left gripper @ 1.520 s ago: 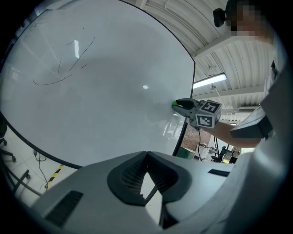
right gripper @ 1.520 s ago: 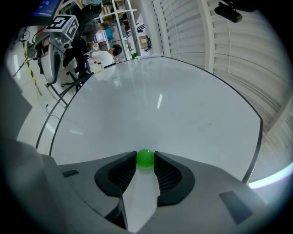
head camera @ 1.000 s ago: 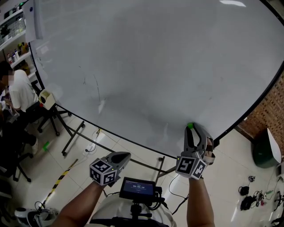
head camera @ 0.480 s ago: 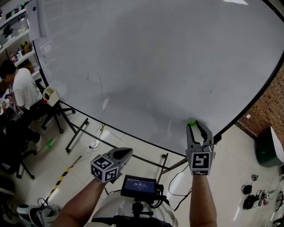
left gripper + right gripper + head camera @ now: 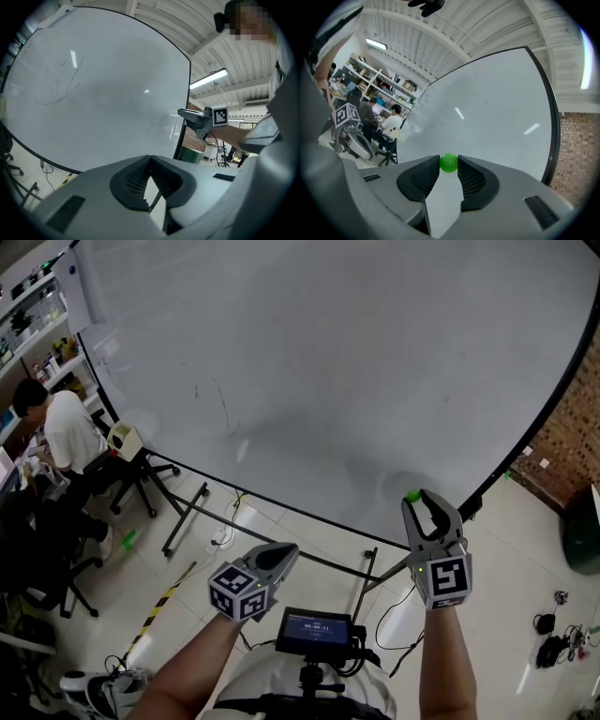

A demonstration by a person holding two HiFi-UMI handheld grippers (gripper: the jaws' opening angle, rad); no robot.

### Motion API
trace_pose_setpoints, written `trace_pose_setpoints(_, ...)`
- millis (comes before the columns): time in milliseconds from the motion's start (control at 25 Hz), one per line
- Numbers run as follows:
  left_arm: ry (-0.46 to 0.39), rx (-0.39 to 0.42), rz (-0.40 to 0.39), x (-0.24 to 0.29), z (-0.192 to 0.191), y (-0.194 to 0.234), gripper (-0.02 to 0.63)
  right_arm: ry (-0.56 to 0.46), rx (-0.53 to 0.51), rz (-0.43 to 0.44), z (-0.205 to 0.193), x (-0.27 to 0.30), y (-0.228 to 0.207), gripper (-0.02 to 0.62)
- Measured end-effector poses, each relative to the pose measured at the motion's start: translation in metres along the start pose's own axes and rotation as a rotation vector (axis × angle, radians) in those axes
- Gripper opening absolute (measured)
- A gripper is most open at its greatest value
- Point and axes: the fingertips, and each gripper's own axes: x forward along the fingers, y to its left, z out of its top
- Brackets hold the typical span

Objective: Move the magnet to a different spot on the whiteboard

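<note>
Green magnet (image 5: pixel 449 162) pinched at the tips of the right gripper (image 5: pixel 449 165); left gripper (image 5: pixel 150 160) closed, empty.

The whiteboard (image 5: pixel 356 362) fills most of the head view, white with a dark frame. It carries faint pen marks (image 5: pixel 220 404) at its left and a pale sheet (image 5: pixel 80 292) at its upper left corner. A green magnet (image 5: pixel 412 495) is at its lower right edge; contact cannot be told. Its dark stand (image 5: pixel 187 517) rests on the pale tiled floor (image 5: pixel 516 549). Also on the floor are a cable (image 5: pixel 225 526), a yellow-black tape strip (image 5: pixel 159 610) and a chair (image 5: pixel 141 474).
</note>
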Motion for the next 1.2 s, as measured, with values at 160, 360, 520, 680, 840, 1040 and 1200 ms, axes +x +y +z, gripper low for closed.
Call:
trace_pose_setpoints(160, 0.006, -0.043, 0.02, -0.001, -0.013, -0.015, 0.031, 0.008, 0.083, 0.035, -0.009, -0.021, 0.005, 0.153)
trace_pose_setpoints(360, 0.009, -0.037, 0.007, 0.001, -0.019, -0.034, 0.031, 0.018, 0.157, 0.057, -0.022, -0.043, 0.01, 0.153)
trace_pose_setpoints(520, -0.01, -0.041, -0.009, 0.002, -0.021, -0.043, 0.031, 0.033, 0.216, 0.078, -0.039, -0.057, 0.02, 0.153)
trace_pose_setpoints(680, -0.033, -0.016, -0.032, -0.002, -0.015, -0.054, 0.031, 0.022, 0.276, 0.103, -0.047, -0.069, 0.033, 0.153)
trace_pose_setpoints(840, -0.053, -0.008, -0.04, -0.013, -0.009, -0.064, 0.031, 0.027, 0.328, 0.126, -0.051, -0.085, 0.048, 0.153)
trace_pose_setpoints(1040, -0.063, 0.01, -0.038, -0.022, -0.007, -0.065, 0.031, 0.024, 0.381, 0.146, -0.056, -0.096, 0.063, 0.153)
trace_pose_setpoints(1200, -0.065, 0.016, -0.034, -0.031, -0.008, -0.071, 0.031, 0.033, 0.436, 0.157, -0.062, -0.108, 0.074, 0.153)
